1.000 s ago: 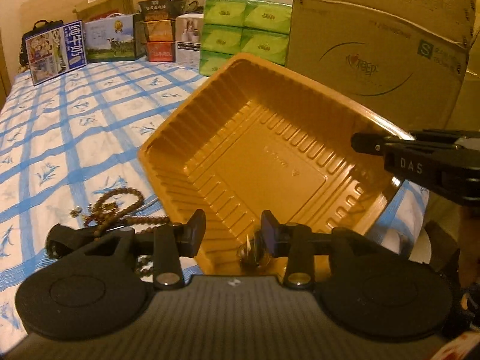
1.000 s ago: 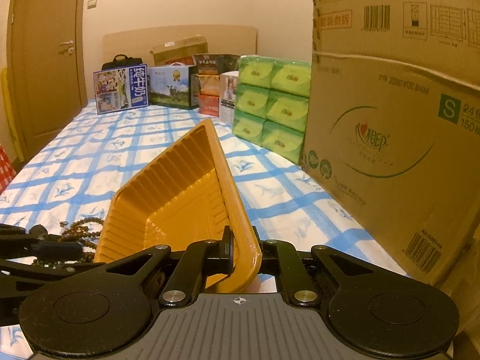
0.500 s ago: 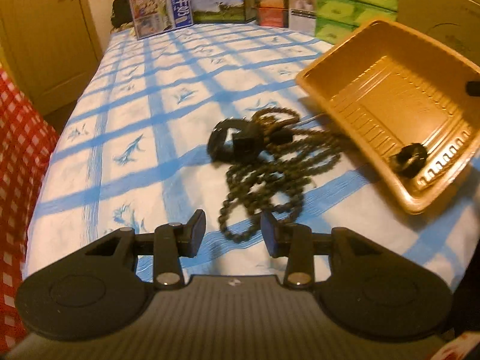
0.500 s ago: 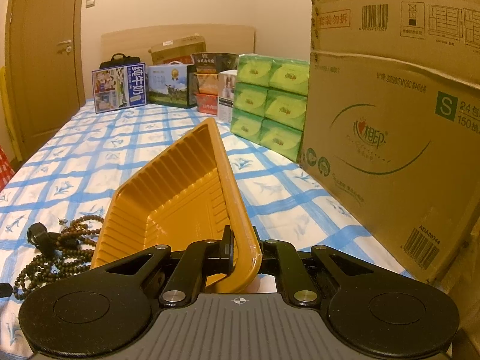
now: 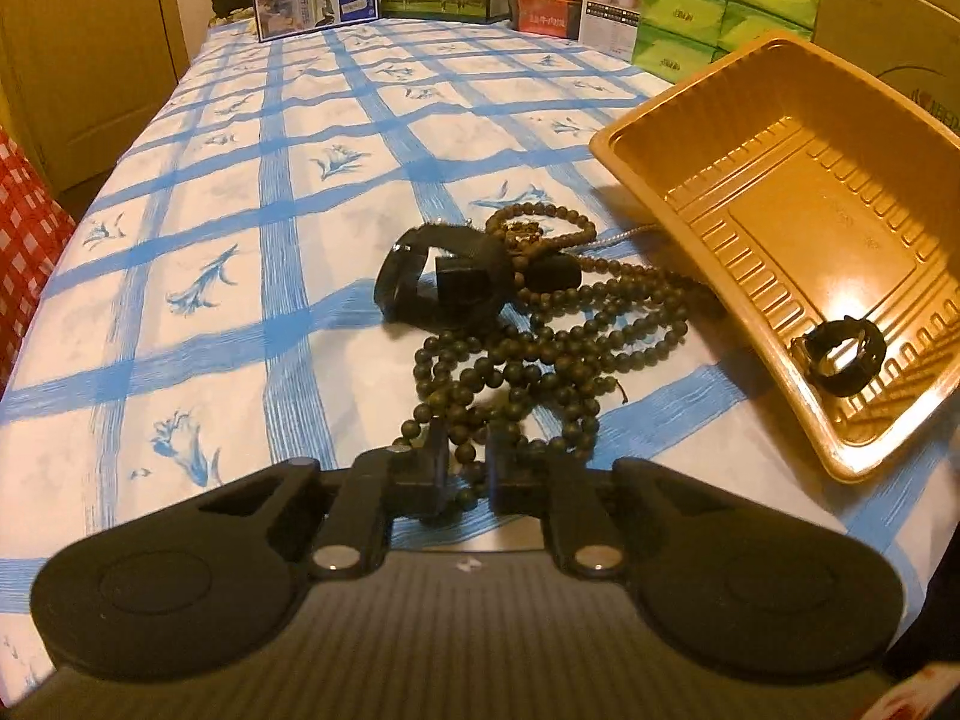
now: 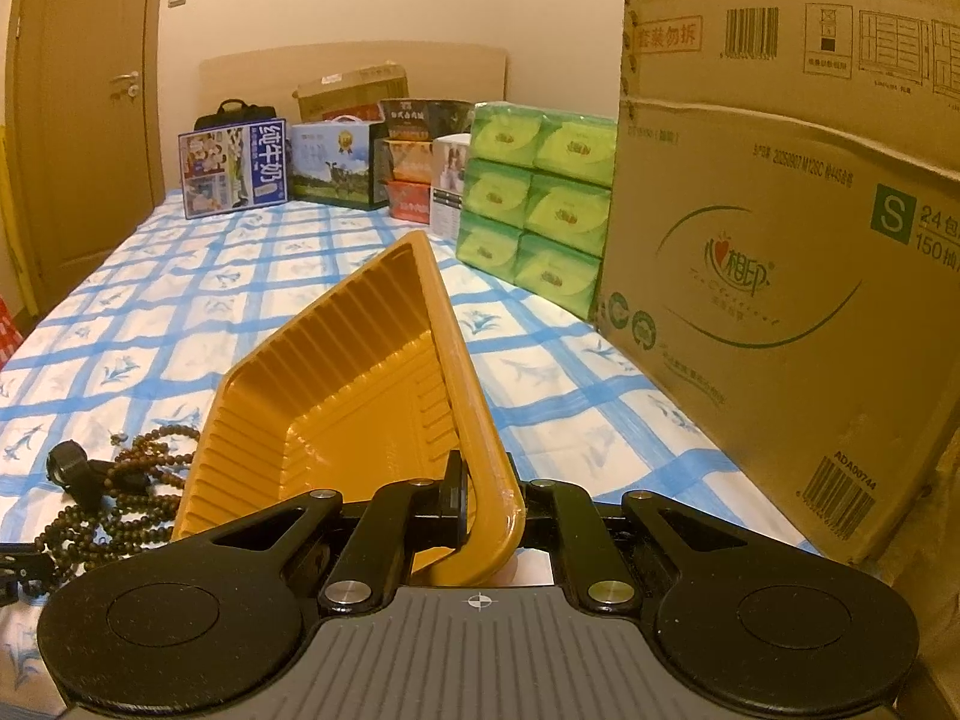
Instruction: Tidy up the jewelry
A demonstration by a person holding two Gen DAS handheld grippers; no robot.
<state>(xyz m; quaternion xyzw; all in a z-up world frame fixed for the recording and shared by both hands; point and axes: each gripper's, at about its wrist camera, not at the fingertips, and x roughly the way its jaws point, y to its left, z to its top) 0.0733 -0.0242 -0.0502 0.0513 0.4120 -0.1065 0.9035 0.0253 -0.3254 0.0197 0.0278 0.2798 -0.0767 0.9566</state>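
An orange plastic tray (image 5: 708, 120) is tilted up on the bed, with a dark ring (image 5: 843, 354) in its low corner. My right gripper (image 6: 489, 510) is shut on the tray's near rim (image 6: 480, 420). A tangle of dark bead strands (image 5: 540, 354) lies on the blue checked sheet with a black watch (image 5: 438, 282) on its far side. My left gripper (image 5: 465, 468) is shut on a bead strand at the pile's near end. The beads (image 6: 108, 510) and watch (image 6: 69, 462) also show at the left of the right wrist view.
A big cardboard box (image 6: 792, 300) stands to the right. Green tissue packs (image 6: 540, 210) and several printed cartons (image 6: 234, 168) line the headboard. A wooden door (image 6: 84, 120) is at the far left. A red checked cloth (image 5: 24, 240) hangs off the bed's left edge.
My left gripper dropped the ring into the tray, swung left to the bead pile, moved down and closed on a strand. The right gripper kept holding the tilted tray.
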